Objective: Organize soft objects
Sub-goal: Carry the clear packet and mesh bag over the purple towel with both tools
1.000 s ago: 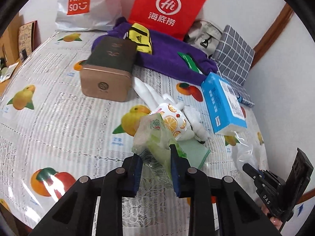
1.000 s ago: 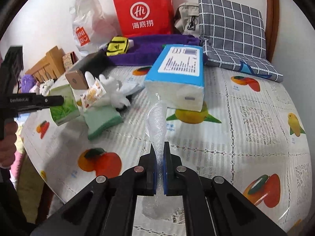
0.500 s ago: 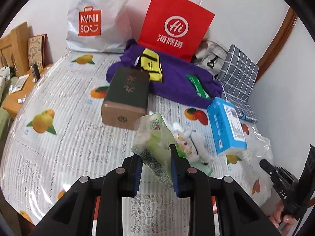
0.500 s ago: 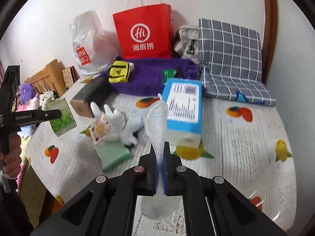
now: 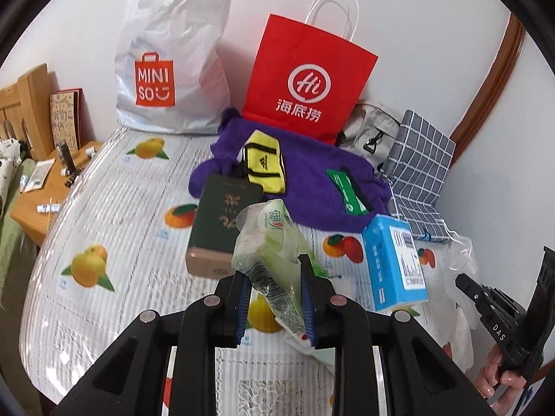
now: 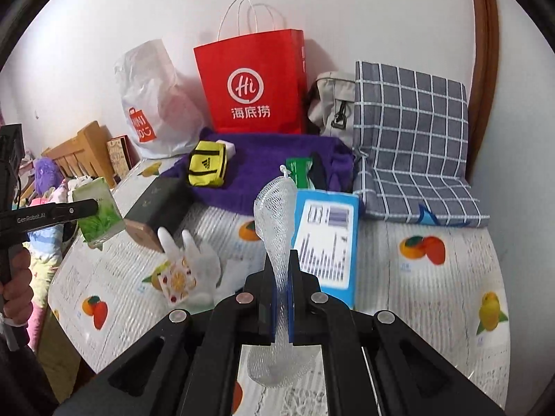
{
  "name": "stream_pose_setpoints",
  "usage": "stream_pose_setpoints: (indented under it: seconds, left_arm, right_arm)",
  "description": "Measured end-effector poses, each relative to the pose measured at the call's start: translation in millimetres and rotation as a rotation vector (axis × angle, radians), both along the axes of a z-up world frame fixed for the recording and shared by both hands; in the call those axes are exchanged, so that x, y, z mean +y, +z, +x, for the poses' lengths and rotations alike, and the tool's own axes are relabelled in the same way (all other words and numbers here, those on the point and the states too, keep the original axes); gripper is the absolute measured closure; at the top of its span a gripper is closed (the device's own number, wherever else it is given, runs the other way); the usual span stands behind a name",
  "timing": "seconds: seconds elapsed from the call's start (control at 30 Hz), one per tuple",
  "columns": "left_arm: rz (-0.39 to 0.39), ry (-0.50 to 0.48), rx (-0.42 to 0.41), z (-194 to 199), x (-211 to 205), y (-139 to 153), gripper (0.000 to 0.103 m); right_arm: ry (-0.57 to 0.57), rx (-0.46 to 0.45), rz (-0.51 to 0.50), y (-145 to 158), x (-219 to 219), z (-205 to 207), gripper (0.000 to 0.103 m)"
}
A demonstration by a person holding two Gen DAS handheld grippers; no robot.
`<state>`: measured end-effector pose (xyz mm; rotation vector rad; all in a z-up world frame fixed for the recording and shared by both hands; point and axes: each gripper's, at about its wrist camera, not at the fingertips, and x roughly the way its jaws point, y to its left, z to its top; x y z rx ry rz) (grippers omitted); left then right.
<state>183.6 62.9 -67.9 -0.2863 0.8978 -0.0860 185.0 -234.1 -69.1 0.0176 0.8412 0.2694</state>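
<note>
My left gripper (image 5: 274,291) is shut on a green tissue pack (image 5: 274,242) and holds it in the air above the table; the pack also shows in the right wrist view (image 6: 100,211). My right gripper (image 6: 279,277) is shut on a white foam net sleeve (image 6: 275,215), held upright above the table. A white plush rabbit with an orange-print dress (image 6: 194,274) lies on the fruit-print tablecloth (image 6: 433,294). A blue tissue box (image 6: 326,239) lies beside it. A purple towel (image 5: 312,180) with a yellow pouch (image 5: 263,166) lies at the back.
A dark green box with a gold end (image 5: 218,228) lies mid-table. A red paper bag (image 5: 305,79), a white Miniso bag (image 5: 166,66), a grey bag (image 5: 371,131) and a checked cushion (image 6: 409,131) line the back wall. A wooden side table (image 5: 38,190) stands left.
Both grippers have risen and pulled back from the table with their loads. The tissue pack and the net sleeve now hang higher above the tablecloth.
</note>
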Motion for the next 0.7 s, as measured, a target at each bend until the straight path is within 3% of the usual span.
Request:
stream_pose_setpoints:
  seconds: [0.7]
  left_arm:
    - [0.087, 0.011, -0.028, 39.2, -0.6, 29.2, 0.079]
  right_arm:
    - [0.004, -0.038, 0.025, 22.2, 9.7, 48.7, 0.099]
